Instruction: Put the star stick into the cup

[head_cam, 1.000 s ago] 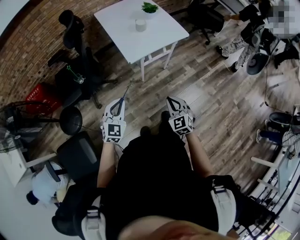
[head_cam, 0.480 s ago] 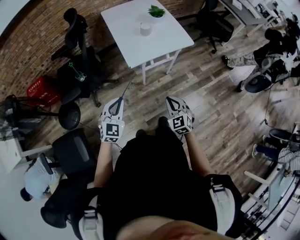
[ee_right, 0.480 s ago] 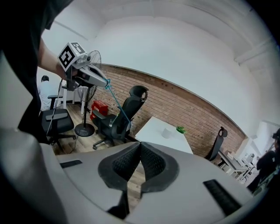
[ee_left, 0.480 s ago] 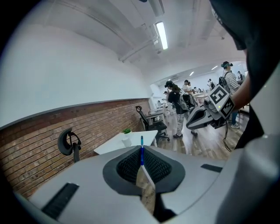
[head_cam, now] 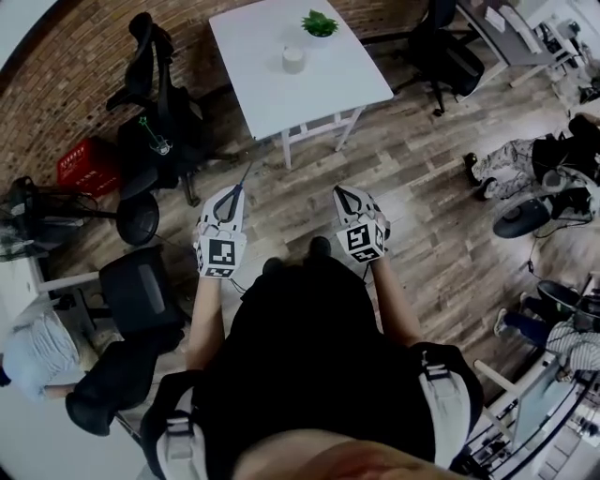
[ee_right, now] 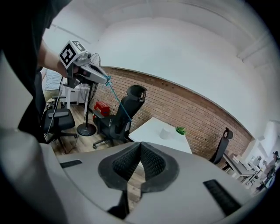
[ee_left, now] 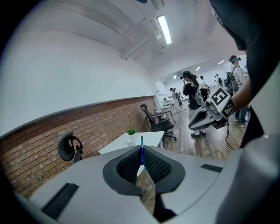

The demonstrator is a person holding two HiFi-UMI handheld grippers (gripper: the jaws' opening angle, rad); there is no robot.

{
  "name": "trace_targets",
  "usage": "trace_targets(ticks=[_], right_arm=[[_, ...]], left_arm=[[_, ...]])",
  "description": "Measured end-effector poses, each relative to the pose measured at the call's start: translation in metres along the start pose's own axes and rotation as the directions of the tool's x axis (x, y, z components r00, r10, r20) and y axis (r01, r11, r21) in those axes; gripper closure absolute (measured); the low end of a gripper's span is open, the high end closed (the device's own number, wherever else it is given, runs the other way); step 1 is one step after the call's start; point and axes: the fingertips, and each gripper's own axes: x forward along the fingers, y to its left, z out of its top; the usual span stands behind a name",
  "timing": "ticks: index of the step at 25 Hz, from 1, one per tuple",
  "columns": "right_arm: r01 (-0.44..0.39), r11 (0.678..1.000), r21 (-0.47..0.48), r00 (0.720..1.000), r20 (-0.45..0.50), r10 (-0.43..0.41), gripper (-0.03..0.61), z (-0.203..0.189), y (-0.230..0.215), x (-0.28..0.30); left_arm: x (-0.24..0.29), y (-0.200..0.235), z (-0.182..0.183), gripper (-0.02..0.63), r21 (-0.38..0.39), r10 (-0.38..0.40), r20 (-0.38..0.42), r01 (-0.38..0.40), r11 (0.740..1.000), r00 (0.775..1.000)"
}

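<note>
— Where's the star stick (ee_left: pixel 141 153)?
— Clamped in the left gripper (head_cam: pixel 232 191), jaws closed on its thin blue shaft, which pokes out past the tips (the star end I can't make out).
— And the cup (head_cam: pixel 293 59)?
— On the white table (head_cam: pixel 323 89), well ahead of both grippers, near a small plant (head_cam: pixel 320 23).
— The right gripper (head_cam: pixel 346 195)?
— Jaws pressed together, nothing between them.

- Wood-plank floor (head_cam: pixel 422 216) — brown, running under all the furniture.
- Brick wall (head_cam: pixel 61 84) beside black office chairs (head_cam: pixel 164 103).
- White table (head_cam: pixel 262 84) near the wall.
- Ceiling strip light (ee_left: pixel 164 28) — lit.
</note>
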Motion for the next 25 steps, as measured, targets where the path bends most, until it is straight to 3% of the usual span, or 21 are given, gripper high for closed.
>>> trace_targets(ticks=[8, 25], right_arm=[[-0.052, 0.999, -0.008, 0.999, 0.007, 0.052, 0.580, -0.022, -0.040, 0.013], [-0.164, 0.983, -0.082, 0.984, 0.058, 0.169, 0.580, -0.030, -0.075, 0.022]], left_arm=[[0.029, -0.015, 0.011, 0.584, -0.023, 0.047, -0.039, -0.048, 0.999, 0.998], [0.052, -0.039, 0.041, 0.584, -0.017, 0.141, -0.073, -0.143, 0.990, 0.987]])
